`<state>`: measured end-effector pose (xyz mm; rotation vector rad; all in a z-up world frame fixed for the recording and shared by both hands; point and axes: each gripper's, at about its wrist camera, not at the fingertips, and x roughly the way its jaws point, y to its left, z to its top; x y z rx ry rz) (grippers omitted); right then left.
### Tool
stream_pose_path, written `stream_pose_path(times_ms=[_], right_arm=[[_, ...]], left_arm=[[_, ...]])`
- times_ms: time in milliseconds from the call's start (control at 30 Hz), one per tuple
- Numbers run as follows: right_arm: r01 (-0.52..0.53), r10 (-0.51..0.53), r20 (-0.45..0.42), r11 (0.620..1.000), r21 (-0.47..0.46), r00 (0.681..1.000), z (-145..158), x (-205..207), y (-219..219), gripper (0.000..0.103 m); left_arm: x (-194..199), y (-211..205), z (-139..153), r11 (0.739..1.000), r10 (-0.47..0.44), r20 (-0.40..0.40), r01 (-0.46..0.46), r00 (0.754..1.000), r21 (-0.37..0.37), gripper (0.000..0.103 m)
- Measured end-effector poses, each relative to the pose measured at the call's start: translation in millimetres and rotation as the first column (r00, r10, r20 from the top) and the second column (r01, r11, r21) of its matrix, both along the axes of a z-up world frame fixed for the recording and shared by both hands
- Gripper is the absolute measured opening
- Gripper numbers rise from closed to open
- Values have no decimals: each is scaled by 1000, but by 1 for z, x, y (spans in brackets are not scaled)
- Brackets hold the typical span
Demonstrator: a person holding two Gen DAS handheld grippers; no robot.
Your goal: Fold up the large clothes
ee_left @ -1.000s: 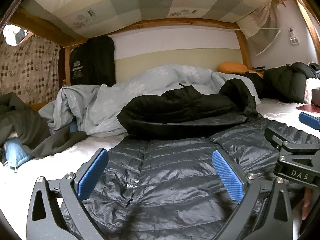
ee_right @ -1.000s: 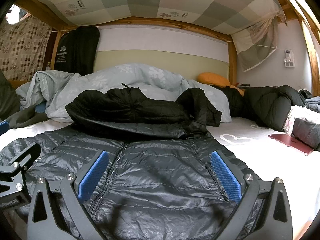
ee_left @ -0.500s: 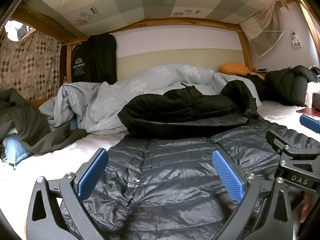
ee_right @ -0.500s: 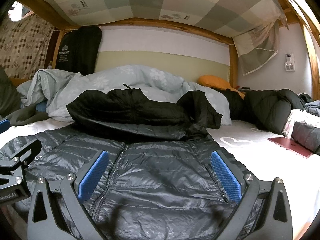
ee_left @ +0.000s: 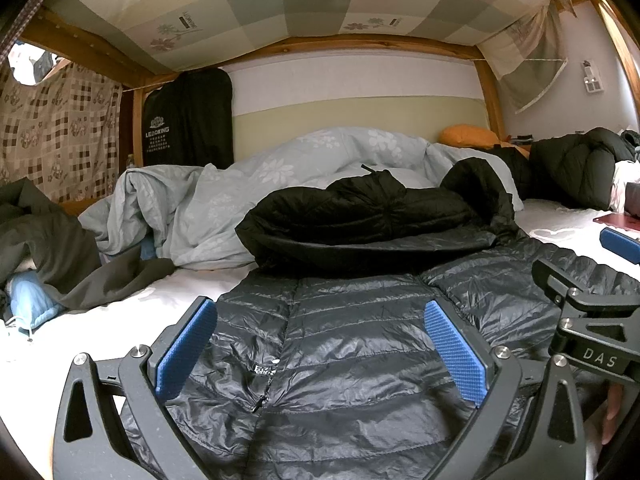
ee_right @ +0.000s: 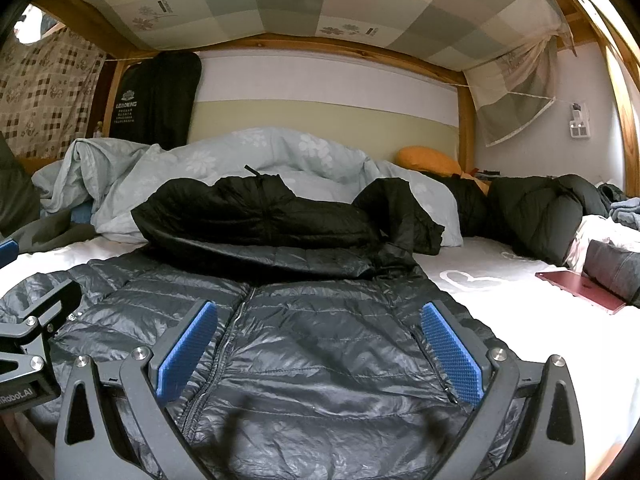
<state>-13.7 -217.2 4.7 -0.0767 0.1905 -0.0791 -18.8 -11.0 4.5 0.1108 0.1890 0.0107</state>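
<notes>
The shiny quilted grey down jacket (ee_left: 352, 360) lies flat, zipped, at the mattress's (ee_right: 520, 320) near edge, with a matte black puffer (ee_right: 260, 216) bunched across its collar. Left gripper (ee_left: 320, 344) and right gripper (ee_right: 318, 346) hover over it, jaws spread wide, pinching nothing. Crumpled floral duvet (ee_left: 280, 172) behind; bare white sheet along the right side.

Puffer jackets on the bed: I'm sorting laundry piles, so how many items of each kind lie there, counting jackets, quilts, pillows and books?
Puffer jackets: 3 (grey jacket, black jacket, far black jacket)
Quilts: 1 (floral quilt)
Pillows: 1 (orange pillow)
Books: 1 (red book)
Total: 6
</notes>
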Motion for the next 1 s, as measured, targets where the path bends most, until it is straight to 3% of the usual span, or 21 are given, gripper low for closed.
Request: stream_pose_path(times_ms=[267,567,667,800,1000], right_arm=[[-5,5,-15,1000,12,1000,-1,3,-2,102],[23,-22,-8,998,63,1000,18,-2,-14,102],[29,-30,19,999,40,999,33,-10,-17,102],[37,-37,38,999,6,999,54,-23,-22,102],[22,-23,29,999,50,999,79,-43,-38,102]], left_arm=[[0,1,1,1000,-12,-4,12,1000,-11,103],[-7,21,27,994,-34,35,38,999,-104,103],[-19,30,42,992,-12,77,22,997,-124,103],[-40,36,63,996,55,151,-45,987,-74,103],[-76,45,95,998,15,256,2,967,-66,103]])
